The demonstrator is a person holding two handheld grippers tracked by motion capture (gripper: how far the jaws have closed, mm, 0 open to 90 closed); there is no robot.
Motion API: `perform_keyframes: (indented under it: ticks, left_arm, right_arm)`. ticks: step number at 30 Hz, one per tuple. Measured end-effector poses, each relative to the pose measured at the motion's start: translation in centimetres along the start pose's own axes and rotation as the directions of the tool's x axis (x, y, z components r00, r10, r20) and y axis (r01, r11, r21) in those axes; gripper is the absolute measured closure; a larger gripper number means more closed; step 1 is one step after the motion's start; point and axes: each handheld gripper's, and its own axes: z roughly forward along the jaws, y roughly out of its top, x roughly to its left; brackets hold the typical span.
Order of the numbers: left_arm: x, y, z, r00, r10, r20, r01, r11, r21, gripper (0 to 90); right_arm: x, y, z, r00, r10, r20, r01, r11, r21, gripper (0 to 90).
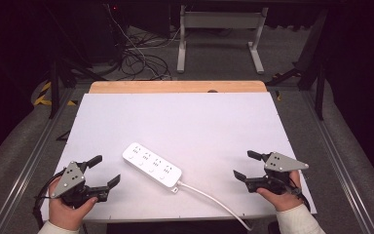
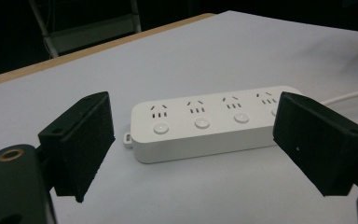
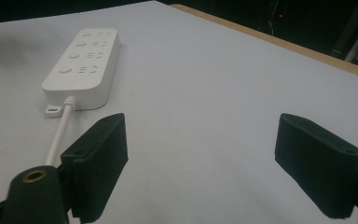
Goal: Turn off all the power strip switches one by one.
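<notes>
High view is looking down on a white table [image 1: 185,117], and a white power strip [image 1: 152,165] is lying flat near the front of it, slanted, between the two hands. Its white cord [image 1: 214,200] is running off the front edge of the table.

The left gripper [image 1: 103,171] is hanging just to the left of the power strip, not touching it. Its jaws are spread wide and holding nothing. In the left gripper view the power strip [image 2: 205,123] is sitting right ahead between the two black jaws, close by. The right gripper [image 1: 246,165] is waiting farther off on the right side, well apart from the strip. Its jaws are spread wide too, with nothing in them. In the right gripper view the power strip [image 3: 84,65] is lying far ahead to the left, with the cord [image 3: 59,133] coming toward the camera.

I think the work is only starting: both hands are getting ready to reach. The left one is looking best placed. Next it needs to slide forward until the jaws are standing on both long sides of the strip, then squeeze.

The plug end of the cord is cut off below the table edge. The little round buttons are too small to tell if they are on or off.
</notes>
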Motion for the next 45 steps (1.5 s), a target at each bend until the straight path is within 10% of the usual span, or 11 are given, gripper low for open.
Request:
perform_keyframes:
  ticks: [28, 45]
  left_arm:
    - [-0.9, 2.5, -0.7, 0.9987, 0.001, 0.052, -0.002, 0.9999, 0.011, 41.8]
    - [0.7, 4.6, 3.3, 0.9973, -0.022, 0.070, 0.019, 0.9987, 0.047, 51.4]
  right_arm:
    - [0.2, -0.1, 0.3, 0.9998, 0.009, -0.017, -0.009, 1.000, 0.007, 20.8]
    - [0.3, -0.2, 0.5, 0.9997, 0.005, -0.025, -0.004, 1.000, 0.018, 20.8]
